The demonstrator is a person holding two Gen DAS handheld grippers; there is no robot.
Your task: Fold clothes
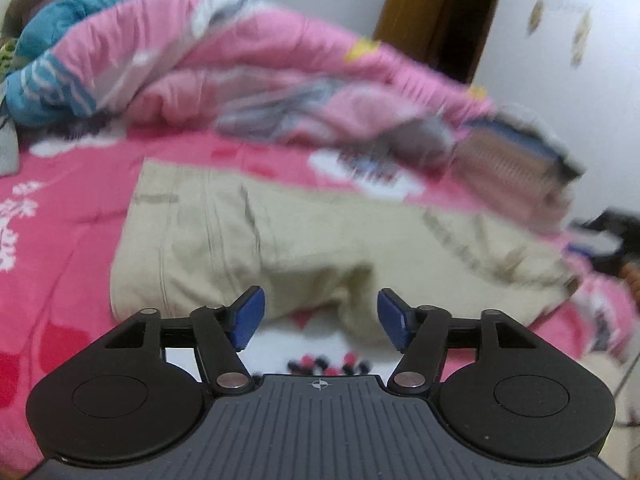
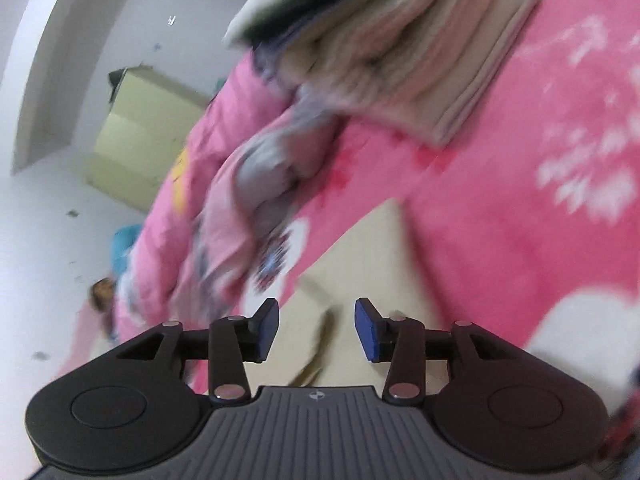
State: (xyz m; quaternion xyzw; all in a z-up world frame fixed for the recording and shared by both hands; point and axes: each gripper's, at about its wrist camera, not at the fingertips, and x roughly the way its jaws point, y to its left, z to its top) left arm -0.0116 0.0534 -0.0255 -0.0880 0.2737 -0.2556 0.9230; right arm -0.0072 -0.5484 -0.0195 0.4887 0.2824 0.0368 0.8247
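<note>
Both grippers released above beige trousers on a pink bed.

The left gripper [image 1: 320,318] stands with its blue pads [image 1: 249,318] apart and nothing between them; the beige trousers [image 1: 224,236] lie flat on the pink bedspread [image 1: 60,248] just ahead of its tips, the cloth showing seams and a folded edge near the fingers; behind them a rumpled pink quilt [image 1: 248,76] is heaped across the bed, with a blue patterned cover [image 1: 48,92] at its far left and a brown door [image 1: 436,20] beyond; the right gripper [image 2: 316,330] likewise has its jaws parted and empty, hovering over a corner of the same beige cloth [image 2: 376,252]; farther up that view a stack of folded clothes [image 2: 400,52] rests on the bedspread, beside the quilt; both views are blurred.
</note>
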